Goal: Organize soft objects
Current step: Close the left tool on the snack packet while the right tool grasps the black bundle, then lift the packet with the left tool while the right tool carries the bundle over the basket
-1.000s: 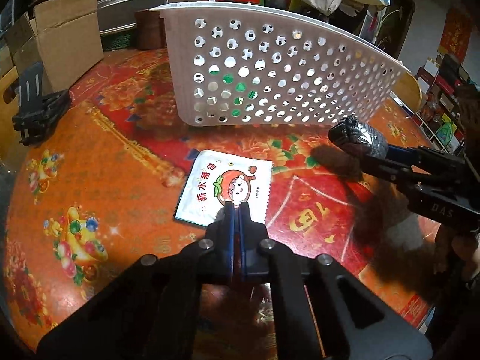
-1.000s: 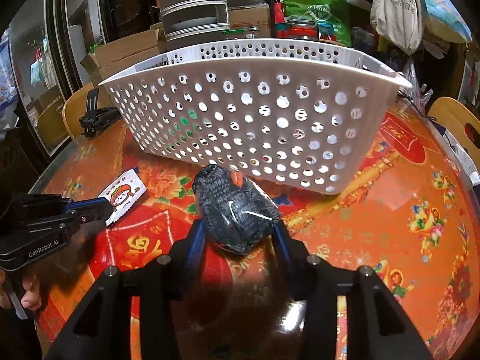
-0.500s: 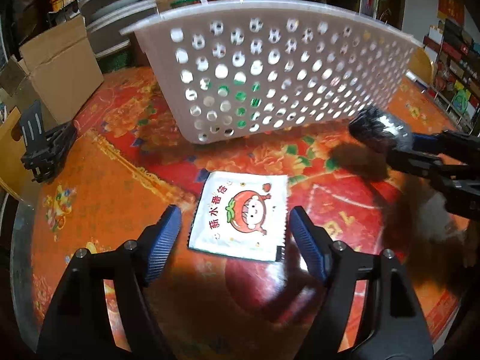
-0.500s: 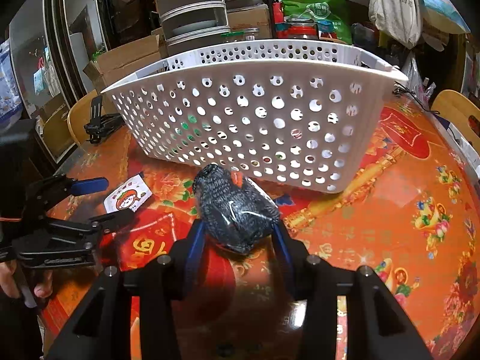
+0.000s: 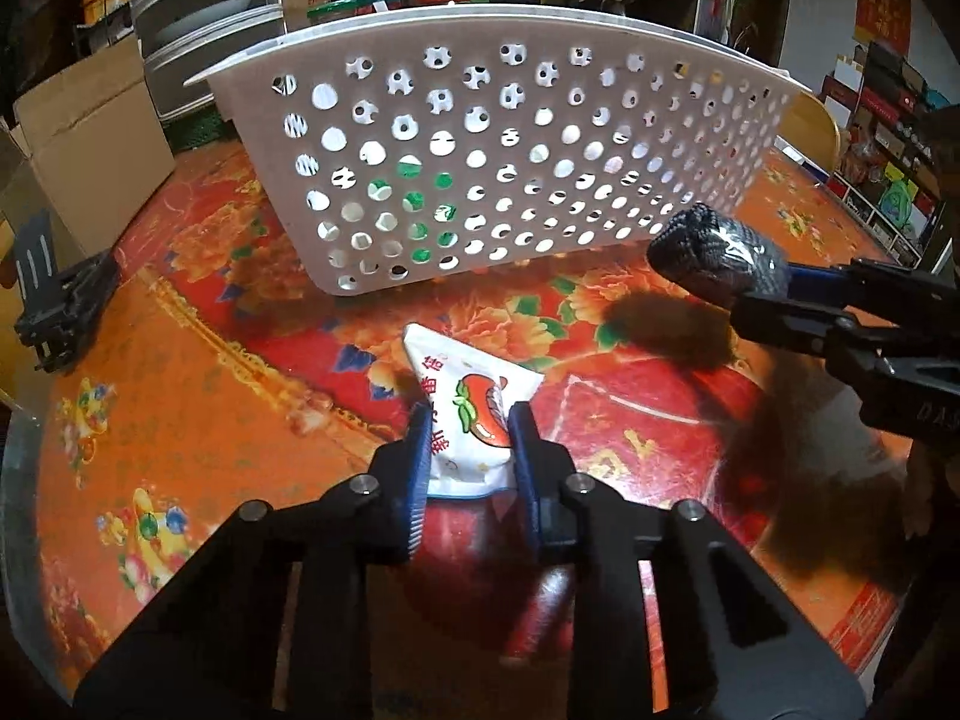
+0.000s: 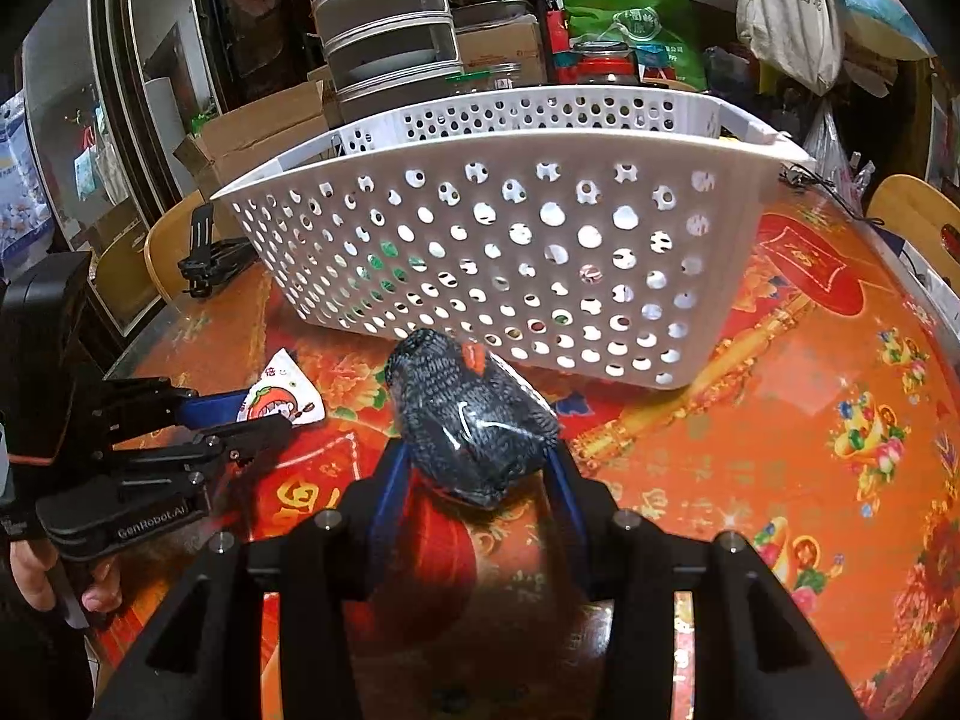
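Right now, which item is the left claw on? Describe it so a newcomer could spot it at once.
Find the white basket on the red table; just in front of it the left claw pinches a packet. It is flat and white, printed with a red tomato-faced cartoon and red characters, unlike the dark knitted bundle in the right claw.

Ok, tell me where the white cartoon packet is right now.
The white cartoon packet is pinched in the left tool, low over the red tablecloth in front of the white basket; the right-wrist view shows it left of the dark knit bundle.
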Demonstrator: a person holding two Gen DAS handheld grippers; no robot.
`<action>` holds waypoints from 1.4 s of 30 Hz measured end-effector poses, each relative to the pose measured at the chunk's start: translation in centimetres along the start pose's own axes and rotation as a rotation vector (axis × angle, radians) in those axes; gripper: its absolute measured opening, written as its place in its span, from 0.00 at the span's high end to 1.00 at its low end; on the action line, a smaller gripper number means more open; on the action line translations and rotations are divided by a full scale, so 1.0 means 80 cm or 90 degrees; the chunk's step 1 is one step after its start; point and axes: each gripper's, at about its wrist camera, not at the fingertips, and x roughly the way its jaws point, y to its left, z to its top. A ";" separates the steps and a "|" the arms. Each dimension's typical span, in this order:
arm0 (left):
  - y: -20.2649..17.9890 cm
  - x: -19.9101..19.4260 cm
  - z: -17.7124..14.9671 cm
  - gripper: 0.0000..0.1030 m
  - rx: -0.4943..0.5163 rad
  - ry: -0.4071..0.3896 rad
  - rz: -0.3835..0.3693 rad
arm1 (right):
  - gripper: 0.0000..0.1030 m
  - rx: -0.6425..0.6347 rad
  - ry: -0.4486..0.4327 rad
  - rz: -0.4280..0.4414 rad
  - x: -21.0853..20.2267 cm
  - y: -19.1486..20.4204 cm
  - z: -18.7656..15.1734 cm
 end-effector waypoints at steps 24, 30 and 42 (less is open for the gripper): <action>-0.045 -0.152 -0.019 0.80 0.024 -0.142 -0.071 | 0.56 0.005 -0.095 -0.007 -0.102 0.017 -0.037; -0.051 -0.181 -0.013 0.80 0.023 -0.162 -0.083 | 0.56 -0.008 -0.116 -0.019 -0.136 0.029 -0.034; -0.047 -0.217 0.010 0.80 0.010 -0.189 -0.082 | 0.56 -0.019 -0.147 -0.032 -0.173 0.037 -0.002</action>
